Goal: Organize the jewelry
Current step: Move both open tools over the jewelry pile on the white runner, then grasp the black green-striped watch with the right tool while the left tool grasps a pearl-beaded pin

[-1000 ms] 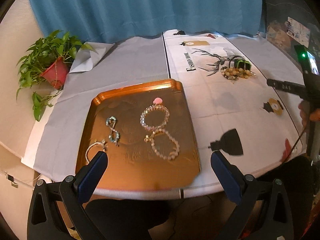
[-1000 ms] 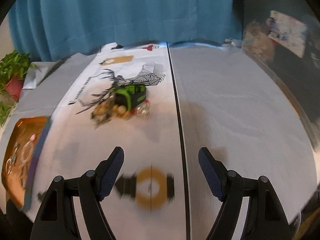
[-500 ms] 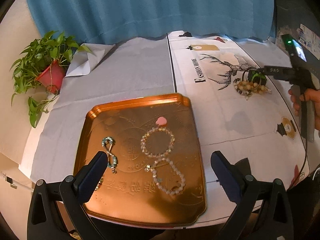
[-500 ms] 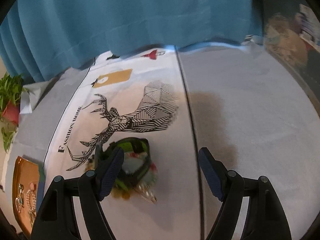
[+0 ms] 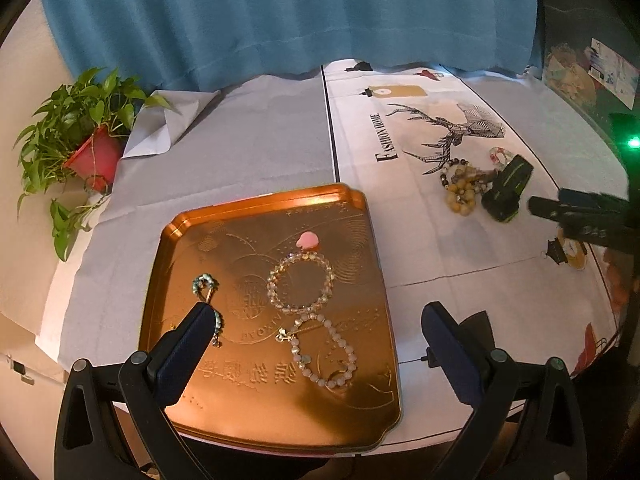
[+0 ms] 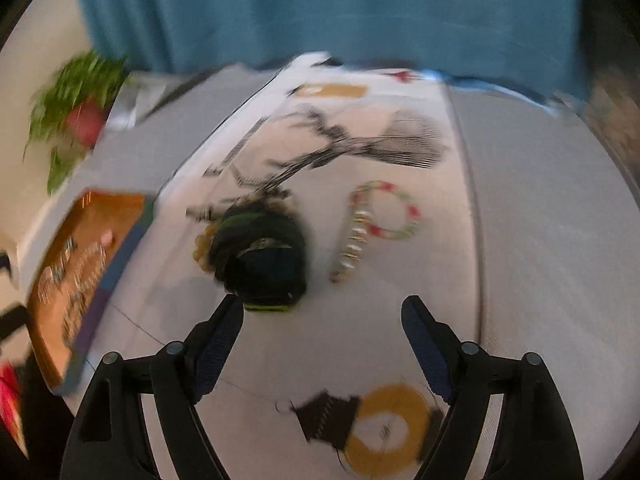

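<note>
From the left wrist view, the left gripper (image 5: 316, 344) hangs over a copper-coloured tray (image 5: 384, 300) on the bench (image 5: 248, 160), its jaws spread wide with nothing between them. In the tray lie a clear beaded bracelet (image 5: 300, 284), a pale beaded bracelet (image 5: 326, 354) touching it below, a small pink charm (image 5: 308, 239) just above, and a turquoise bracelet (image 5: 208, 300) partly hidden behind the left jaw. The tray's embossed characters are too faint to read. On the cloth to the right, beside a printed stag (image 5: 460, 136), stands the lettering "FASHION HOME" (image 5: 386, 136). Near it lies a heap of amber beads (image 5: 464, 190) touching a black and green band (image 5: 506, 192). The right gripper (image 5: 580, 216) reaches in from the right edge. A potted plant (image 5: 84, 140) sits far left, before a blue curtain (image 5: 280, 20).

The right wrist view is blurred. The right gripper (image 6: 322, 332) has its jaws opening, nothing between them, above bare cloth. Just ahead sits the black and green band (image 6: 260, 256), amber beads (image 6: 202, 244) at its left, and a red, green and white bracelet (image 6: 384, 220) to its right, apart from it. The tray (image 6: 60, 320) shows at left. No writing is legible here.
</note>
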Available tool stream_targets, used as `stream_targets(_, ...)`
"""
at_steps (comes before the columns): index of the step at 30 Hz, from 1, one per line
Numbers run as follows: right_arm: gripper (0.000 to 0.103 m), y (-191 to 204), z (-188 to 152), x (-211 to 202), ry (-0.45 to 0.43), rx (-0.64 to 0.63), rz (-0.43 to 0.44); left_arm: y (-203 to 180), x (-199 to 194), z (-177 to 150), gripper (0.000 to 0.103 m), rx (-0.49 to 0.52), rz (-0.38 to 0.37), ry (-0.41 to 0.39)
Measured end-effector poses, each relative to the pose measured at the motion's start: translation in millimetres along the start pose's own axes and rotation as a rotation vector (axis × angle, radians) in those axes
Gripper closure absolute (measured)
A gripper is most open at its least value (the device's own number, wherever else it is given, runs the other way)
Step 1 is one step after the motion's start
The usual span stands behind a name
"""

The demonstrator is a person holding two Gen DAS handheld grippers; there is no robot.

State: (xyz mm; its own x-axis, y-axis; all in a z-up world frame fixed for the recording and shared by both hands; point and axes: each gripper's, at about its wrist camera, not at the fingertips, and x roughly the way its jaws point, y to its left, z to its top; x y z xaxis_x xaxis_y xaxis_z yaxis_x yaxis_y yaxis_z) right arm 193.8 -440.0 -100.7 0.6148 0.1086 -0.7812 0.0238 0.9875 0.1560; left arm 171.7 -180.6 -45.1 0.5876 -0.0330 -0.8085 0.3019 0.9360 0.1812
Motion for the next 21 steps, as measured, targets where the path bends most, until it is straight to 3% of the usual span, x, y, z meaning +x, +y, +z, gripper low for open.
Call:
stream_targets(4, 0.020, -15, -6, -10, -0.017, 0.114, 0.045, -4, -1, 4, 0.001, 0.006, -0.008, -0.004)
stream_targets(11, 0.020, 20, -3, 15, 0.023, 0.043, 0.111, -7, -2, 2, 0.001, 0.015, -0.002, 0.003)
stream_targets(17, 0.020, 37, 9, 39, -0.029, 0.002, 0.005, -3, -4, 1, 0.001, 0.013, 0.016, 0.006)
stream_targets(21, 0.043, 22, 6, 31, -0.065, 0.059, -0.034, -3, -3, 2, 0.001, 0.012, 0.013, 0.004)
